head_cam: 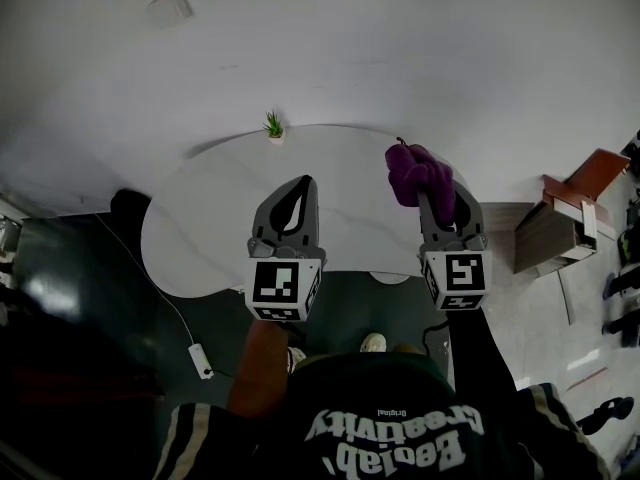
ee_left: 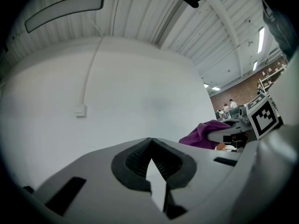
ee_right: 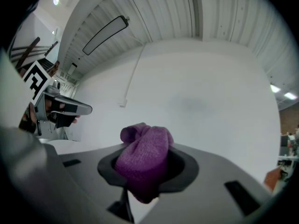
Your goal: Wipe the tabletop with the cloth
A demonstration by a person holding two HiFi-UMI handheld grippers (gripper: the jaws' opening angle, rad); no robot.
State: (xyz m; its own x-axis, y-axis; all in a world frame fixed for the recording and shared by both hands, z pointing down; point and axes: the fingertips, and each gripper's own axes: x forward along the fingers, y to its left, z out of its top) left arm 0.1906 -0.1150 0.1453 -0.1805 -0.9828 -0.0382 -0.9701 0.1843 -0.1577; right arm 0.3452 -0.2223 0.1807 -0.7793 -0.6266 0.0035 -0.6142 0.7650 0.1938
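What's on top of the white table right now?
Only a small potted plant on the table, far edge. The purple cloth, left gripper and right gripper hide patches of it.

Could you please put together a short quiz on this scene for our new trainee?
1. True or false: the left gripper is holding the purple knitted cloth.
2. Where does the small green potted plant stand? A) at the far edge of the white rounded tabletop; B) between the two grippers; C) on the floor.
3. Fill in the blank: the jaws of the right gripper are shut on the ____.

Key:
1. False. Its jaws are together with nothing between them.
2. A.
3. Purple knitted cloth.
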